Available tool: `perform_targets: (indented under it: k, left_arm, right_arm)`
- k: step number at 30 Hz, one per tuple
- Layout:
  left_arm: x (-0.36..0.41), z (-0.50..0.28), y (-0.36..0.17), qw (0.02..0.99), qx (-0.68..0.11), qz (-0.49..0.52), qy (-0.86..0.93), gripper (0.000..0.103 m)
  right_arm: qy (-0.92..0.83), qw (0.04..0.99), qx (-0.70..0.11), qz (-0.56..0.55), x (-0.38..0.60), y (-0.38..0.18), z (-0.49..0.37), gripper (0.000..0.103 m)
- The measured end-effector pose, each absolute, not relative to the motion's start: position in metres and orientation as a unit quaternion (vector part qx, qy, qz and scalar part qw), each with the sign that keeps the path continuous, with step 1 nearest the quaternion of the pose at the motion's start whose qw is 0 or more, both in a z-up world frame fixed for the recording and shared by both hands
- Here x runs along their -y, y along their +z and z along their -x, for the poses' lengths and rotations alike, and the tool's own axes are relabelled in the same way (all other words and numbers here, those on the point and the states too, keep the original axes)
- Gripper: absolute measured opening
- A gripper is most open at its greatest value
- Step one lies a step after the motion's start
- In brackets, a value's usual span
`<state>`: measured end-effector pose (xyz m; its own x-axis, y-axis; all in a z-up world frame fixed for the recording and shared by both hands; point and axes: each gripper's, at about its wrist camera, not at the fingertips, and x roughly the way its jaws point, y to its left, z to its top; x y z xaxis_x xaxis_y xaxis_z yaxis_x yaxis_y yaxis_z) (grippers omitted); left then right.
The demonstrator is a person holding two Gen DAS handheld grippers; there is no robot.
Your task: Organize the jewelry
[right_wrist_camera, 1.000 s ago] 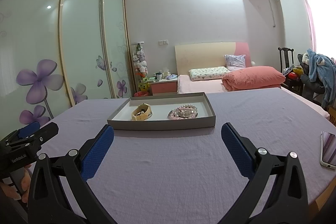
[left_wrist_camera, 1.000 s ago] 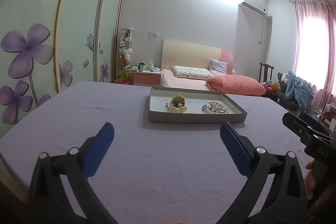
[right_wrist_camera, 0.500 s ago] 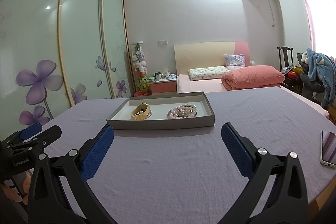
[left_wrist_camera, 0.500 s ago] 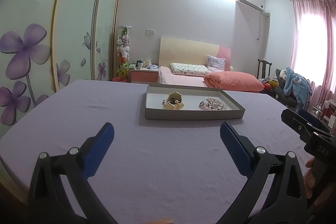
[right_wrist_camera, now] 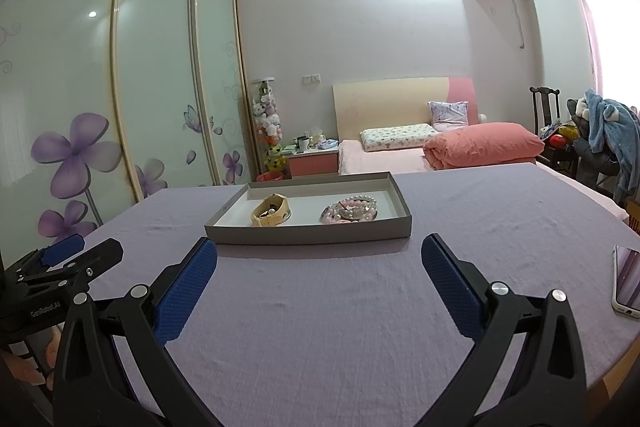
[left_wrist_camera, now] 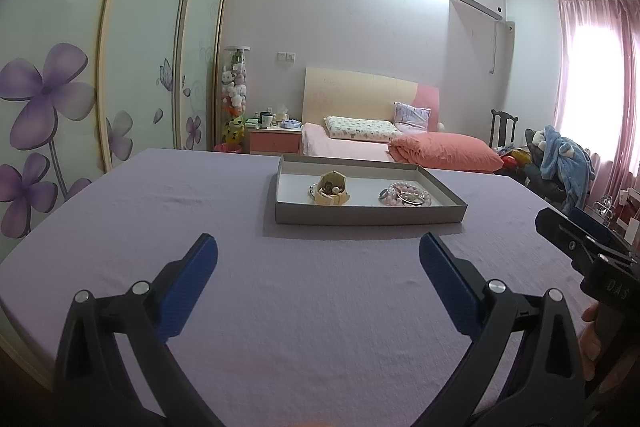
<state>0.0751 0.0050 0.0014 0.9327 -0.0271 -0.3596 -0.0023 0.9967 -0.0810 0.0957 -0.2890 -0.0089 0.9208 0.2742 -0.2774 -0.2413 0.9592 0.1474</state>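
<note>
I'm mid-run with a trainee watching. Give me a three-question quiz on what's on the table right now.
1. True or false: both grippers, left and right, are open and hold nothing.
2. Which lies at the tray's right end? A) beige box B) pink bead bracelets C) phone
3. Fill in: the phone lies on the purple cloth, outside the tray, at the table's ____ edge.

Key: 1 true. 2 B: the bracelets are right, the beige box left. 3 right.
</note>
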Motion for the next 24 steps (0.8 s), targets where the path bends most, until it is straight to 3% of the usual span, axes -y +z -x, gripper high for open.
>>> perform_targets:
  k: [24]
  left_arm:
    - [-0.0020, -0.0744, -0.0020, 0.981, -0.188, 0.040, -0.005, 0.099]
  right_arm:
    - [0.132, 0.978, -0.151, -0.059, 0.2888, -0.0110, -0.0945, 0.101]
